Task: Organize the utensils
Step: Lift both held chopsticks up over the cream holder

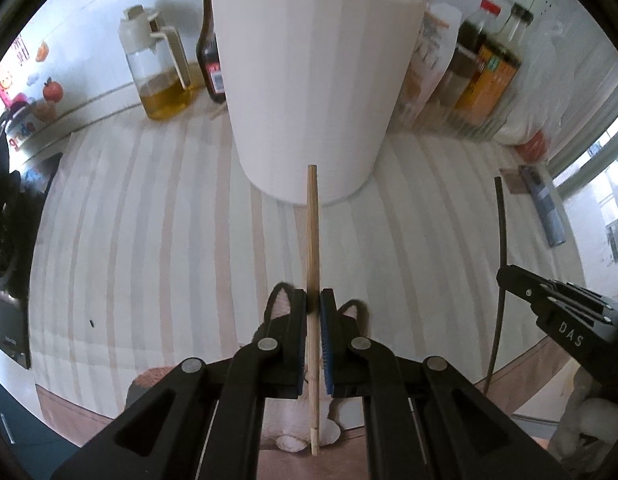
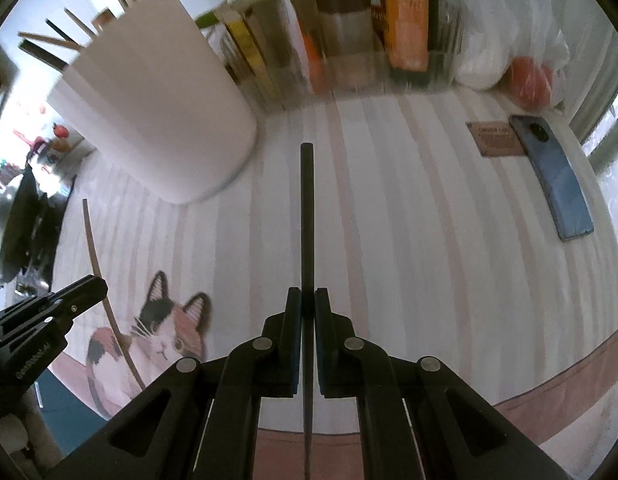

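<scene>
Left gripper (image 1: 313,300): clamped on a wooden chopstick (image 1: 312,236), tip aimed at the white holder (image 1: 309,92), likely for dropping in. Right gripper (image 2: 307,300): clamped on a black chopstick (image 2: 307,208), likewise. Surface: striped cat-print mat (image 2: 409,240) on worktop; holder near back edge, bottles (image 1: 485,76) behind, phone (image 2: 557,184) at right edge.

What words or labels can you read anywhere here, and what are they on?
"DAS": on the right gripper, seen from the left wrist.
Left gripper: small white lettering, too blurred to read.
Bottle labels: too blurred.
Brown card: print too small.
</scene>
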